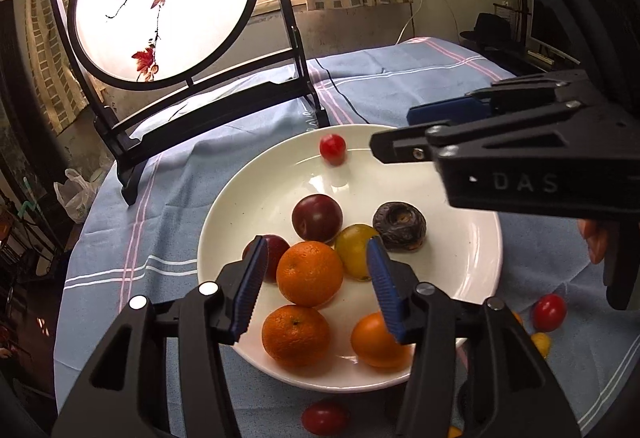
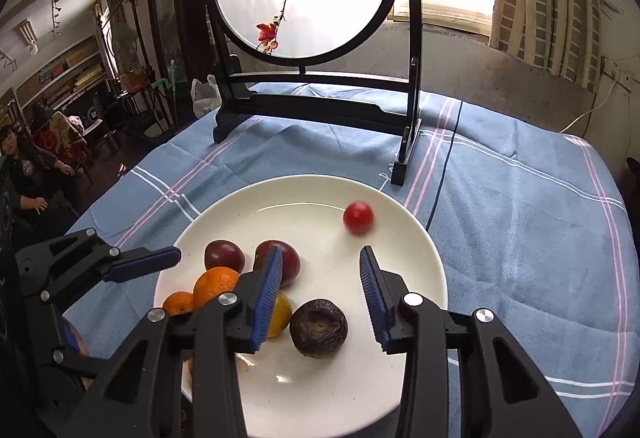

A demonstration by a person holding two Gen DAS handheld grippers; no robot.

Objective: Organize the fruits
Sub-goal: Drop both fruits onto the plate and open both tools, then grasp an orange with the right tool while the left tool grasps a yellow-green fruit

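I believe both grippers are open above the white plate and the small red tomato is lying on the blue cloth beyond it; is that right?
Not quite: the small red tomato lies on the white plate, near its far rim, as the right wrist view shows. Both the left gripper and right gripper are open.

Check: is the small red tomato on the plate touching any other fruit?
Apart. In the right wrist view the red tomato sits alone near the far rim, bare white plate between it and the nearest plum.

We see the cherry tomato (image 2: 358, 218) motion-blurred on the plate (image 2: 400, 366). Left tool (image 1: 316, 284) covers part of an orange fruit (image 1: 374, 340). Bottom edge crops another tomato (image 1: 324, 418).
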